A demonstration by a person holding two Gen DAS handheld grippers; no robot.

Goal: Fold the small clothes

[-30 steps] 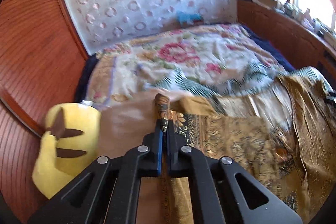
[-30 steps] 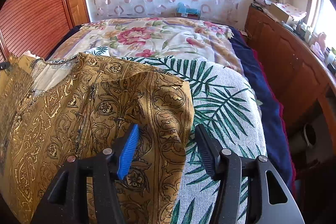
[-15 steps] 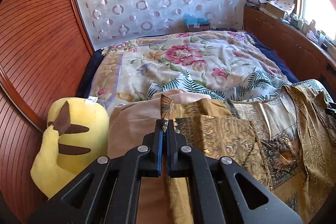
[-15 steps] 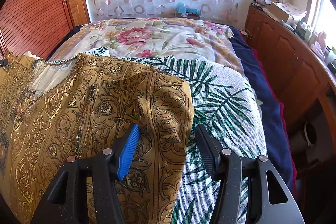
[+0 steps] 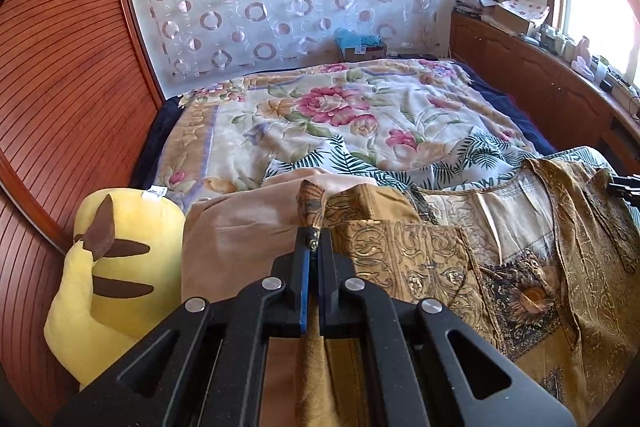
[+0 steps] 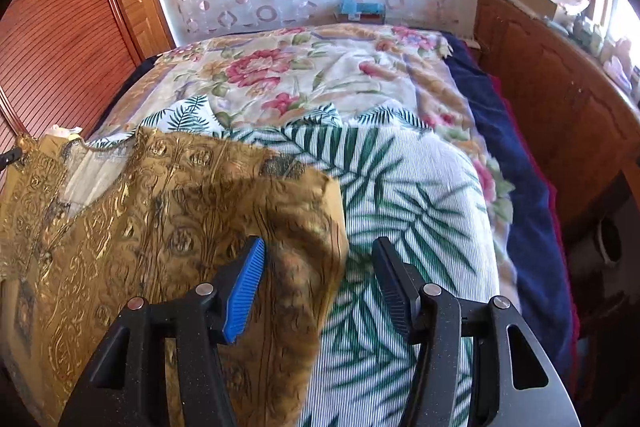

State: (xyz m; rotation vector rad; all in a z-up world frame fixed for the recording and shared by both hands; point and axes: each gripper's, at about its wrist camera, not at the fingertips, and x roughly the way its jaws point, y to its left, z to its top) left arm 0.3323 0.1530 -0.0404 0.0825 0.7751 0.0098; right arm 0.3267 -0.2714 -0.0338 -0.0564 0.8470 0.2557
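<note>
Now the gold patterned garment (image 5: 432,259) lies spread on the bed (image 5: 320,115), just beside the yellow plush toy (image 5: 116,251). Its left sleeve has been carried inward from the toy's side since a second ago, so one fold is under way. The left gripper (image 5: 314,247) stays pinched on that sleeve edge; the right gripper (image 6: 320,267) holds wide fingers astride the opposite edge, unclosed.

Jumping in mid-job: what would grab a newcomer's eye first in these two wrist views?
The gold patterned garment sprawled across the near end of the bed, one edge pinched in the shut left gripper. The right gripper stands open over the garment's other edge. A bright yellow plush toy lies at the left, by the wooden wall.
</note>
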